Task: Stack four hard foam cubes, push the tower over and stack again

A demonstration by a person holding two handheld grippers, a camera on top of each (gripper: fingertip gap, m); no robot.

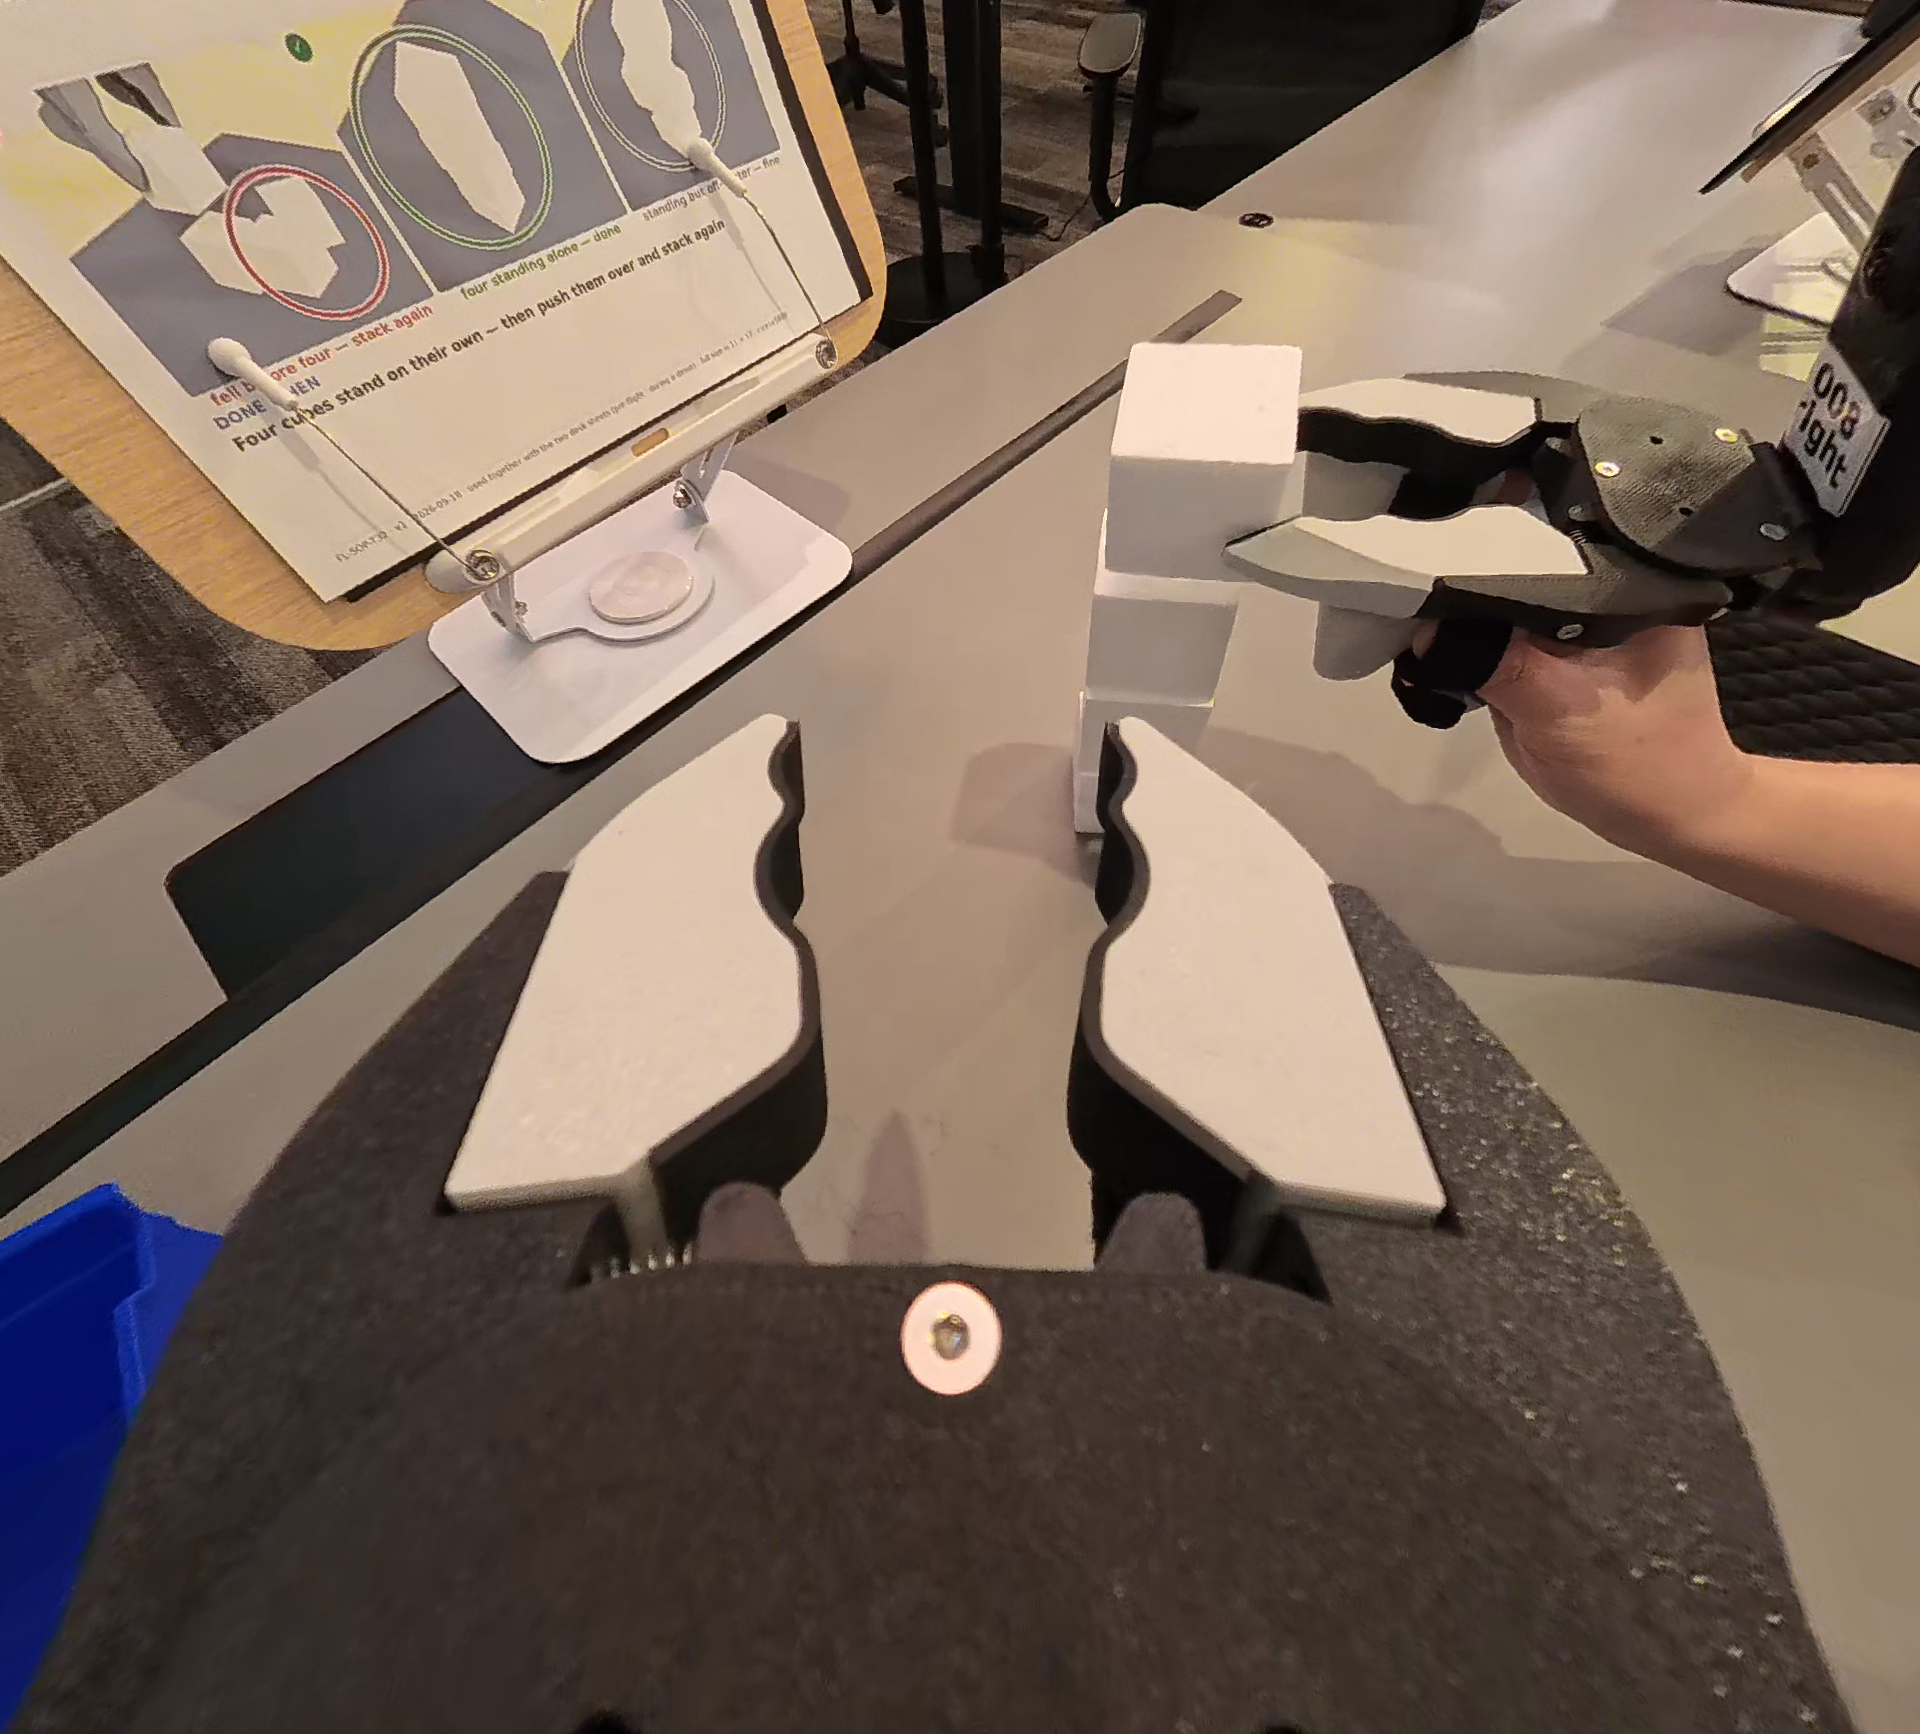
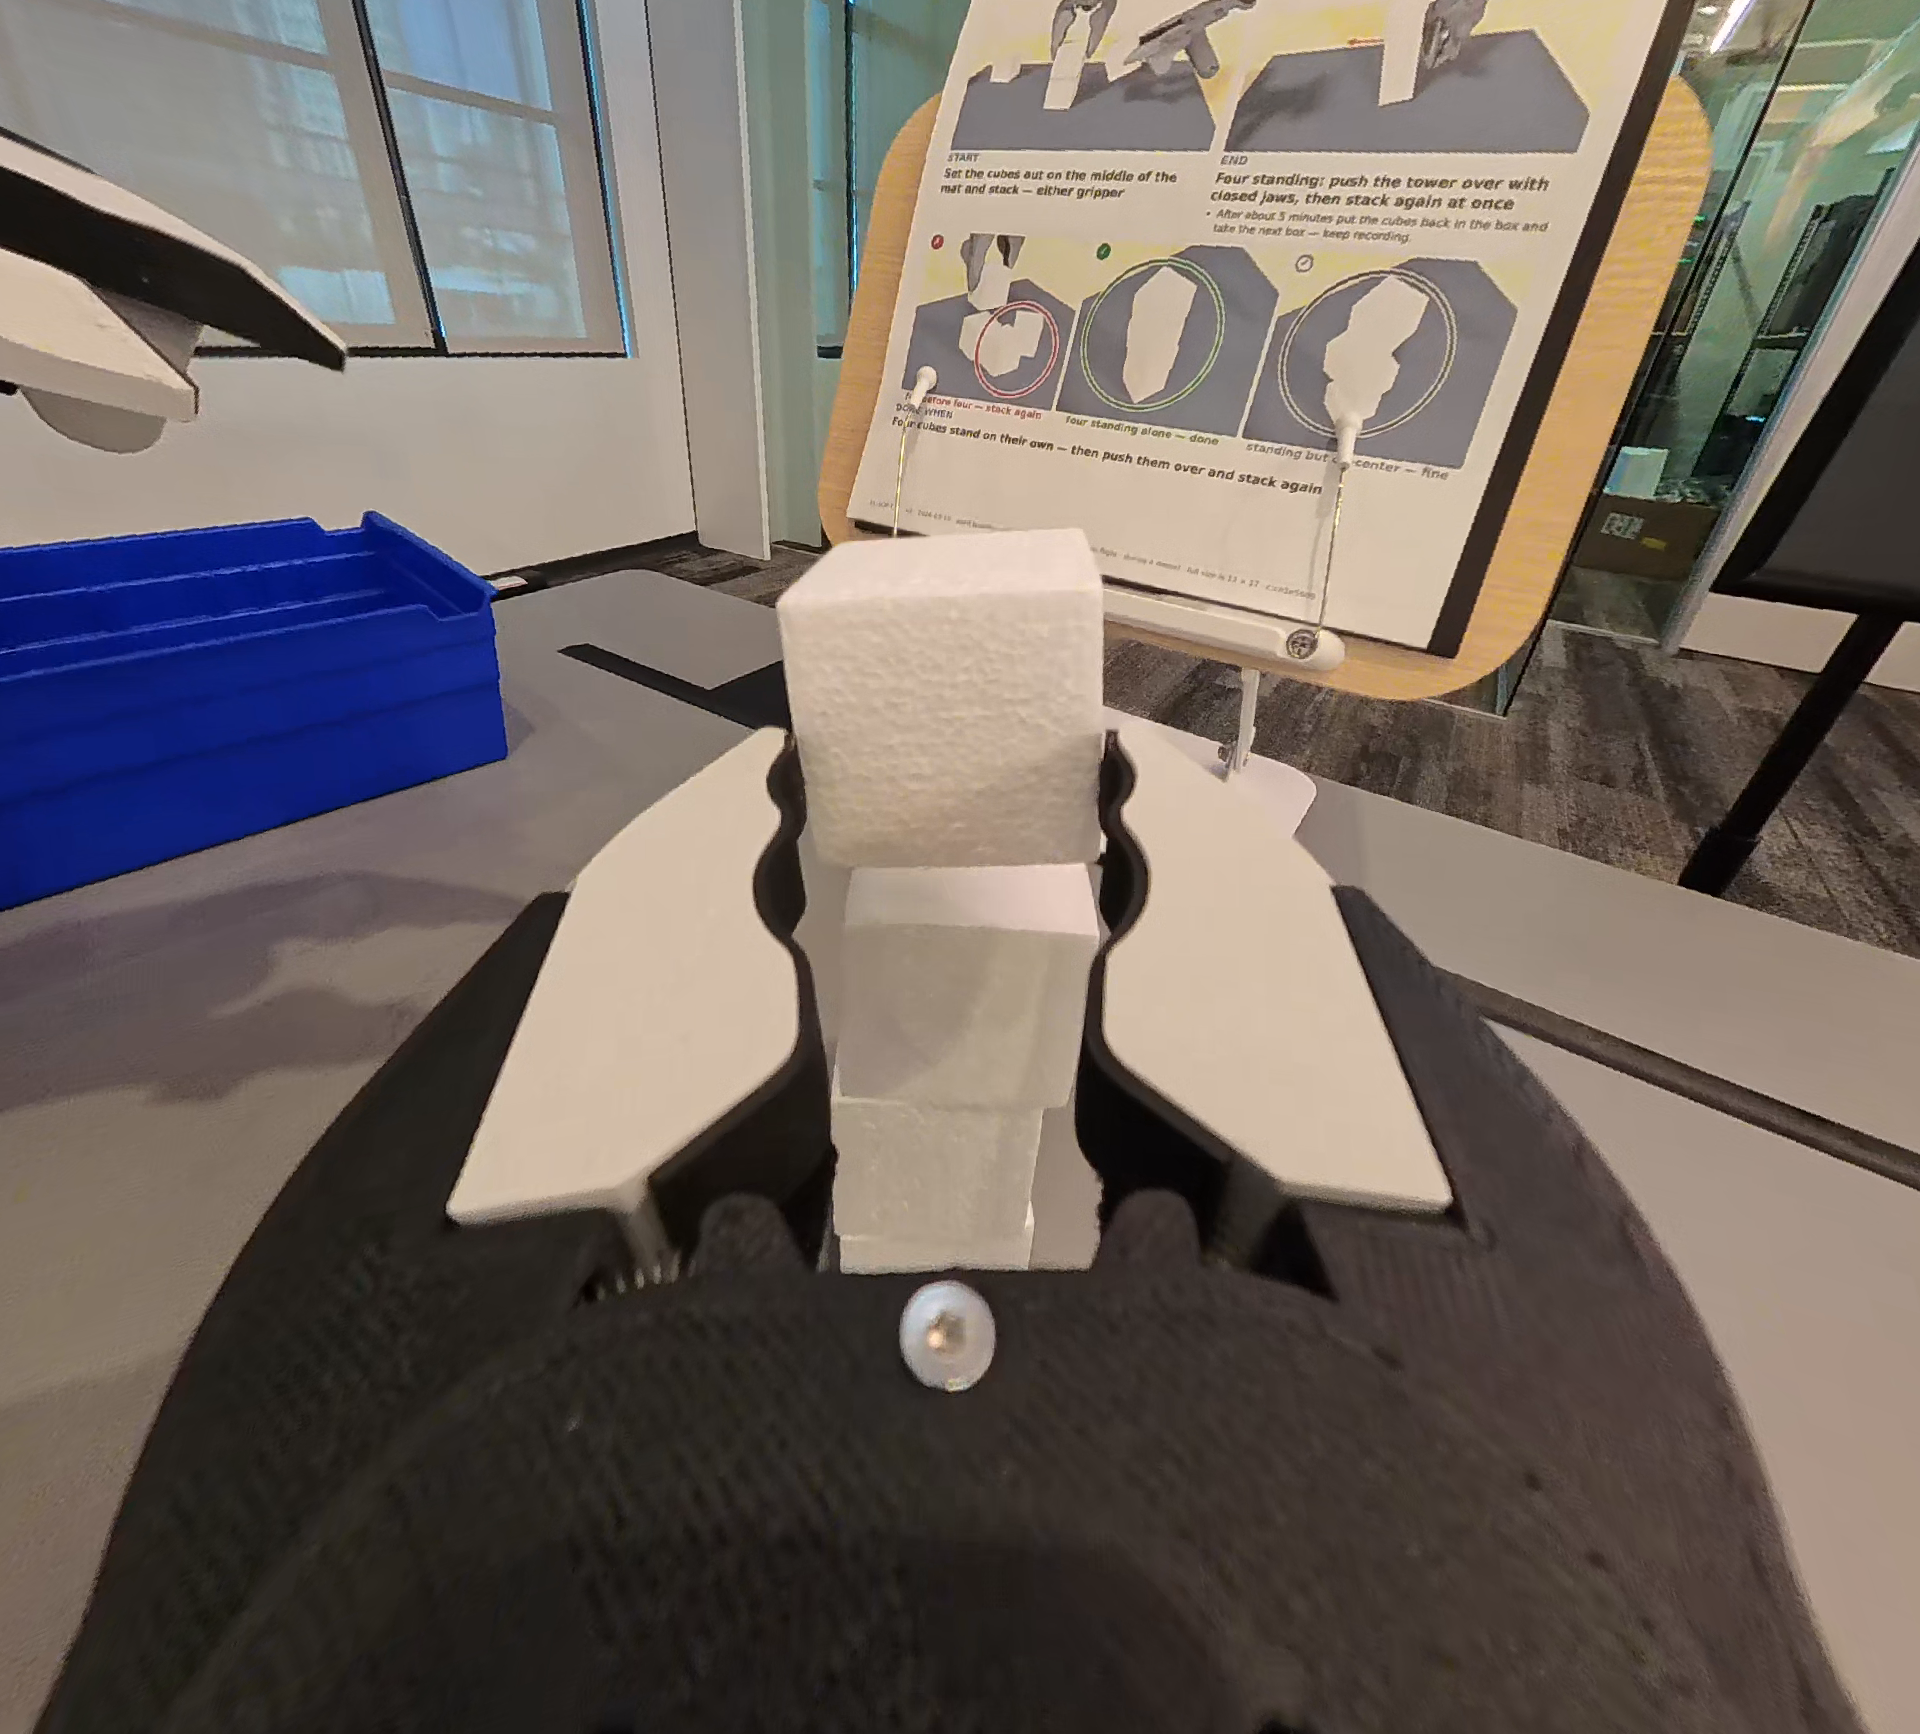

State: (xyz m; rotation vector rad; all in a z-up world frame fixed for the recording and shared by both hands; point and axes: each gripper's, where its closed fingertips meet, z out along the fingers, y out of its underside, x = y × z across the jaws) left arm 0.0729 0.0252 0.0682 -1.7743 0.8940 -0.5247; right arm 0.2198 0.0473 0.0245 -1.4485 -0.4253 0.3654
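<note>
A tower of white hard foam cubes (image 1: 1164,635) stands on the dark mat (image 1: 935,978), slightly staggered. My right gripper (image 1: 1262,484) comes in from the right at the level of the top cube (image 1: 1205,427). In the right wrist view the right gripper (image 2: 948,749) is open, its jaws closely straddling the top cube (image 2: 940,697), with the lower cubes (image 2: 966,988) below between the fingers. My left gripper (image 1: 956,734) is open and empty, low in front of the tower, its right fingertip beside the bottom cube. The left gripper also shows at the upper left of the right wrist view (image 2: 265,380).
An instruction sheet on a wooden stand (image 1: 416,230) with a white base (image 1: 644,604) stands behind the mat, also in the right wrist view (image 2: 1247,282). A blue bin (image 2: 239,645) sits to the left. A hand (image 1: 1621,749) holds the right gripper. Another stand (image 1: 1818,157) is at far right.
</note>
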